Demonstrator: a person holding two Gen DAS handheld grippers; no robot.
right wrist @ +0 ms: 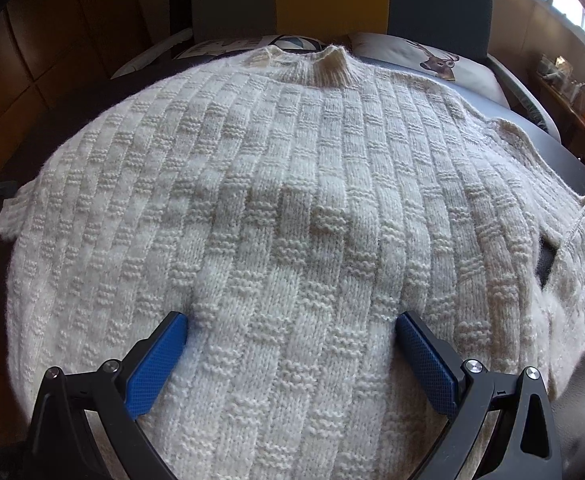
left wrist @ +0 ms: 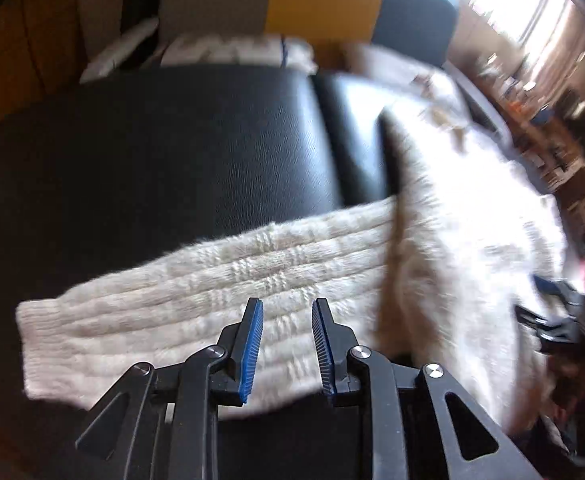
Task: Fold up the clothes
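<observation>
One cream sweater flat on black leather surface; cushions behind.

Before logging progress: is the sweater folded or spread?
Spread: the sweater lies flat, collar up top, sleeve stretched sideways.

Cream-white chunky-knit wool sweater, basket-weave rib pattern, lies flat and spread open on a dark surface. Right wrist view: short ribbed collar at 12 o'clock, body filling the frame, hem toward 6 o'clock. Left wrist view: one sleeve stretched straight toward 9 o'clock, ribbed cuff at its end, body at 3 o'clock, blurred.
</observation>
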